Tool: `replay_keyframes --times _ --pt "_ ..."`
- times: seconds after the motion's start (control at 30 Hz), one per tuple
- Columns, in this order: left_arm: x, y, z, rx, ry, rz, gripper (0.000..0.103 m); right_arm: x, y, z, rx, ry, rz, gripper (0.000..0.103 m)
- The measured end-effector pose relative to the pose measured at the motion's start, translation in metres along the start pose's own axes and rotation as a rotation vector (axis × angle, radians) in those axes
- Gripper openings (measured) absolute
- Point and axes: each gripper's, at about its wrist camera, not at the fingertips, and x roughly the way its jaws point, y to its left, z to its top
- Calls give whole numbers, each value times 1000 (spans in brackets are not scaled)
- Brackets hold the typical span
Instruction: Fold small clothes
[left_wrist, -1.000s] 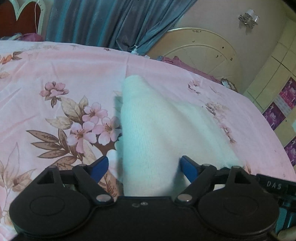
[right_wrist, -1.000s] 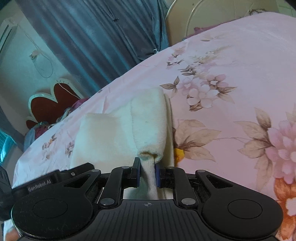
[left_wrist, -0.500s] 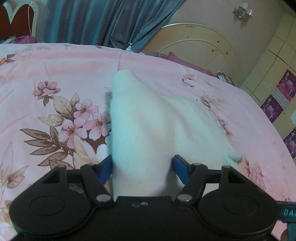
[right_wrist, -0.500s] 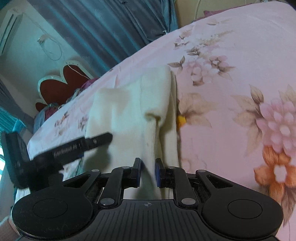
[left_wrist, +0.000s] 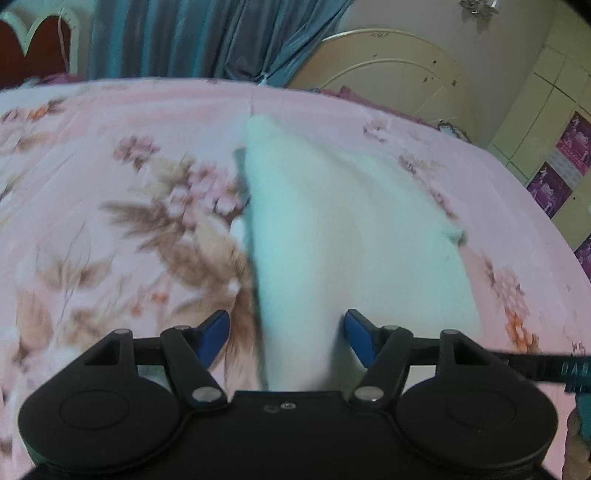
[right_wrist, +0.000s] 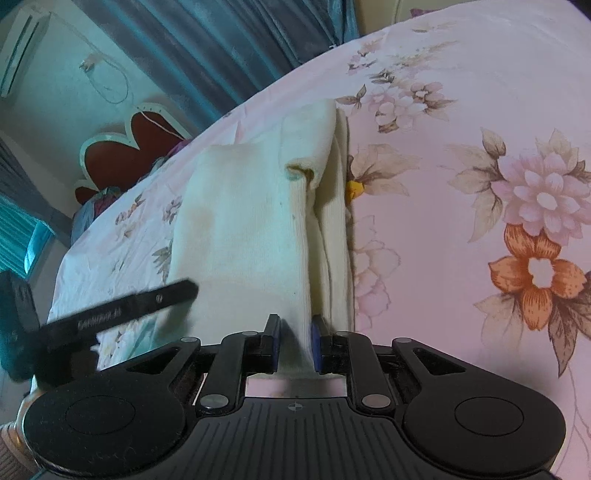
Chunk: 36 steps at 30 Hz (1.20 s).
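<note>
A small cream knit garment (left_wrist: 332, 221) lies on the pink floral bedsheet (left_wrist: 110, 184), partly folded. My left gripper (left_wrist: 286, 332) stands open over its near end. The cloth lies between the blue pads, and the left pad is clear of it. In the right wrist view the garment (right_wrist: 240, 221) has a sleeve folded along its right edge. My right gripper (right_wrist: 295, 343) is shut on a narrow ridge of that cloth at the near end. The left gripper's black finger (right_wrist: 129, 306) shows at the left of that view.
The bedsheet (right_wrist: 461, 110) spreads wide to the right of the garment. Blue curtains (left_wrist: 184, 37) and a cream headboard (left_wrist: 388, 74) stand behind the bed. A red heart-shaped piece (right_wrist: 122, 155) stands at the bed's far end.
The left jaws have narrowed around the cloth and that hand has slid sideways, blurring its view. The right gripper has drawn the sleeve out longer toward itself, and the left gripper has come into its view.
</note>
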Motion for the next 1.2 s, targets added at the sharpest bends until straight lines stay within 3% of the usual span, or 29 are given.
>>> replay_keyframes --times 0.17,0.23,0.47,0.57,0.73,0.8,0.83,0.87,0.9,1.2 --pt "2 -5 -7 -4 -3 5 67 2 3 0 -20 16 -6 16" --pt "1 -9 -6 -5 -3 4 67 0 3 1 -20 17 -7 1" --pt "-3 -31 -11 27 1 -33 66 -25 3 1 -78 -19 -37 1" --pt "2 -33 -16 20 25 -43 69 -12 -8 -8 -76 25 -91 1" --pt "2 -37 -20 54 25 -30 69 -19 -4 -5 -98 4 -90 1" --pt "0 -36 -17 45 32 -38 69 -25 0 -1 -106 -11 -76 7" --pt "-1 -35 -17 44 35 -40 69 -28 2 3 -103 -30 -70 20" --pt "-1 -34 -17 43 36 -41 69 -31 4 7 -100 -55 -63 44" --pt "-2 -35 -17 44 38 -41 69 -34 6 11 -98 -81 -61 54" --pt "-23 -25 3 -1 -29 -49 68 -2 9 67 -17 -152 -44 57"
